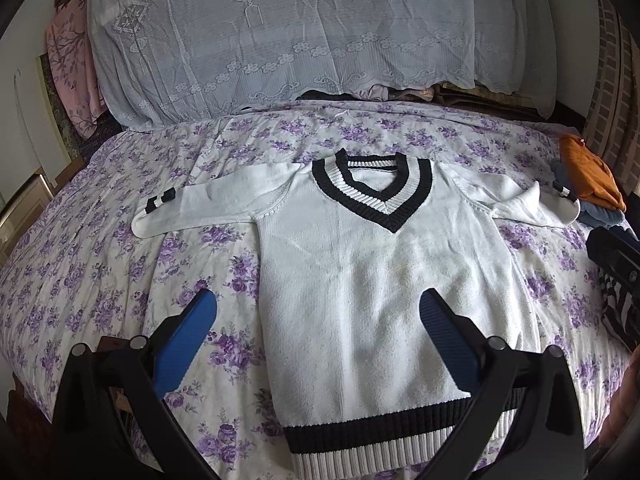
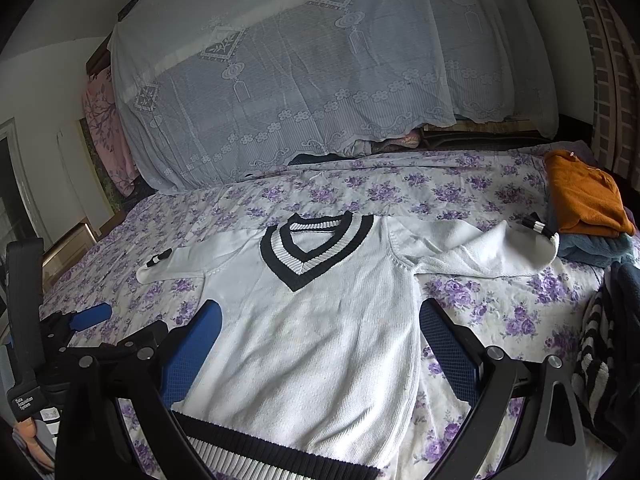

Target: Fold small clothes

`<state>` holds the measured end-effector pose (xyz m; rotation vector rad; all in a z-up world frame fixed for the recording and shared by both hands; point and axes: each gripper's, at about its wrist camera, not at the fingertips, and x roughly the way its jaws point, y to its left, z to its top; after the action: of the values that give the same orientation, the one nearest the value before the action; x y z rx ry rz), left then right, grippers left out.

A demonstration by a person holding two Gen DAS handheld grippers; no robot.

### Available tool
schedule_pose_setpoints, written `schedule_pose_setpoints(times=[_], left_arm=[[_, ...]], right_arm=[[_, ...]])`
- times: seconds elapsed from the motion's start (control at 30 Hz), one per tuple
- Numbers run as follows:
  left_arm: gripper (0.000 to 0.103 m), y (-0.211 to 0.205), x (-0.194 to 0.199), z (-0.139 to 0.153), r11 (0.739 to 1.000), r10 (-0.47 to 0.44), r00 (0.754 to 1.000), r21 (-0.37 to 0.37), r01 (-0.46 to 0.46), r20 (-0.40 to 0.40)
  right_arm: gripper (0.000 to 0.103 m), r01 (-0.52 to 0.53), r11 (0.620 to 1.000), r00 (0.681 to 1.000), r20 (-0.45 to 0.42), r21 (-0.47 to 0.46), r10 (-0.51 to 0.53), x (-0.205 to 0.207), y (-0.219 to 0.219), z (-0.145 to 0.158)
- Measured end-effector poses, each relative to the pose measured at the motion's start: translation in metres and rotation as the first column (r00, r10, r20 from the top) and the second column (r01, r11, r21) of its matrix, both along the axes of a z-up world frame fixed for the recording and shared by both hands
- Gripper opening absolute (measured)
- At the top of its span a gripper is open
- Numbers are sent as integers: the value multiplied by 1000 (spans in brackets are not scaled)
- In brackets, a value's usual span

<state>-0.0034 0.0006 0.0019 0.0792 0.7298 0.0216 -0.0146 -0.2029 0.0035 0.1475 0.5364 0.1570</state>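
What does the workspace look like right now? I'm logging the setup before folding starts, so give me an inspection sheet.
Surface: bed with purple-flowered sheet.
Job's things: white sweater lying flat, front up, both sleeves spread out, not yet folded.
Clutter: orange garment stacked on blue-grey clothes at the right edge; striped cloth nearer.
Grippers: left gripper open above the sweater's lower left; right gripper open above its lower right.
Cables: nothing seen.
Surroundings: lace cover draped behind the bed.

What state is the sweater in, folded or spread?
Spread. The sweater lies flat, front up, on the bed, with both sleeves out to the sides; only the right cuff is turned back.
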Motion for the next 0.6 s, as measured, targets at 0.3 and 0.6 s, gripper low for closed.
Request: schedule_pose_setpoints(times=[0.3, 0.6], left_arm=[[99, 1, -1, -2, 1000, 0, 1000, -2, 0, -1], [99, 3, -1, -7, 1000, 7, 1000, -5, -7, -9]], right_arm=[[100, -1, 1000, 1000, 1, 0, 1, -1, 0, 0], [100, 0, 1000, 1000, 1, 2, 0, -1, 0, 0]])
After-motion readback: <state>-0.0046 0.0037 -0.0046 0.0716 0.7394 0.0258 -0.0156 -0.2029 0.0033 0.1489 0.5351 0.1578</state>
